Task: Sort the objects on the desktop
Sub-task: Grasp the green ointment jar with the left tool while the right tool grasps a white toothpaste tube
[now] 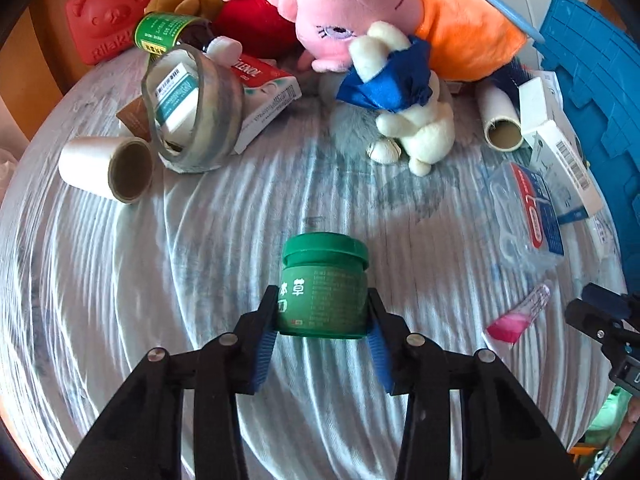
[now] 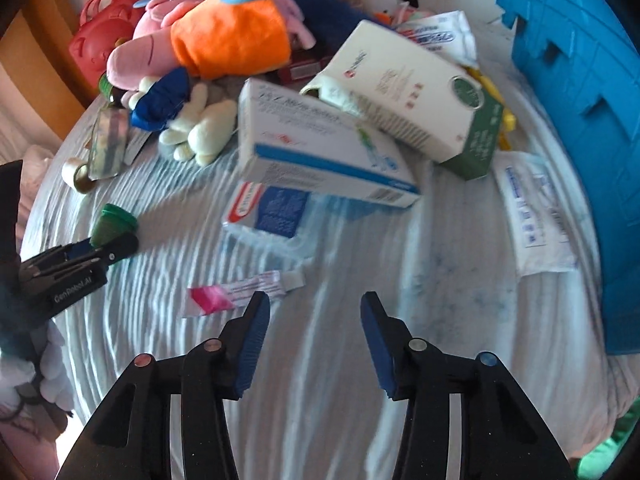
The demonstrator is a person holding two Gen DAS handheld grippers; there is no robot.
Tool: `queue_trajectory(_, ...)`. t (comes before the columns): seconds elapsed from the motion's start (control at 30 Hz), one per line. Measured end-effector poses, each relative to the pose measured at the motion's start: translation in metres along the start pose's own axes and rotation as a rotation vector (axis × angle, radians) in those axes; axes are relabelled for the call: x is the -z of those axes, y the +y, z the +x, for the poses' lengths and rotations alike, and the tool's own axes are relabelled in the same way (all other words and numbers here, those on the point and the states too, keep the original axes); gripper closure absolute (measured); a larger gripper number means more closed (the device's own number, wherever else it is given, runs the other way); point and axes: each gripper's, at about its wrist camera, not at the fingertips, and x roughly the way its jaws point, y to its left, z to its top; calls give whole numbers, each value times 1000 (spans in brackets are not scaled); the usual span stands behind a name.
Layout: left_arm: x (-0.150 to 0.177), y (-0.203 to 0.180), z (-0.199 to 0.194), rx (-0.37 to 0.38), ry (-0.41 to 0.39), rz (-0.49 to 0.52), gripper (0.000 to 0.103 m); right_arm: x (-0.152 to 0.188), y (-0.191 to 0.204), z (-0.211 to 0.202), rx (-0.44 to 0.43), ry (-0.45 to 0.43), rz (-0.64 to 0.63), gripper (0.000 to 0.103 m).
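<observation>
At the far left of the cloth-covered table (image 1: 200, 260) we see a paper roll (image 1: 106, 170) on its side and a clear tape ring (image 1: 196, 108) propped against a red-and-white medicine box (image 1: 266, 96), with a brown bottle (image 1: 172, 34) behind them. Nearer the middle, our left gripper (image 1: 322, 312) clenches the green jar (image 1: 324, 288), its blue pads pressed against the jar's lower sides while the lid stands clear above them; the jar sits upright and looks to be carried just over the cloth. To do this step well, we judge we should keep the jar level and the squeeze steady, since the grip is low on a round wall and it could pivot or slip. We should set it among like items, probably the medicine containers at the left, and approach without nudging the tape ring. Further right lie the white plush rabbit (image 1: 416, 128) and a pink tube (image 2: 240, 292). Our right gripper (image 2: 314, 320) hangs released and empty above bare cloth, just beside that tube, with the blue basket (image 2: 580, 100) at the far right.
</observation>
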Motion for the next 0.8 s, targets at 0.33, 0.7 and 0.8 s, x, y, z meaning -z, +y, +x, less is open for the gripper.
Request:
queue_trajectory(0.33, 17, 1, -7, 10, -6, 20, 62, -6, 26, 29, -32, 62, 49, 56)
queue_trajectory(0.7, 17, 8, -8, 41, -8, 12, 62, -10, 44, 31, 45, 30, -17, 64)
queue_trajectory(0.8, 18, 4, -11, 61, -6, 16, 62, -9, 41, 20, 31, 10, -27, 72)
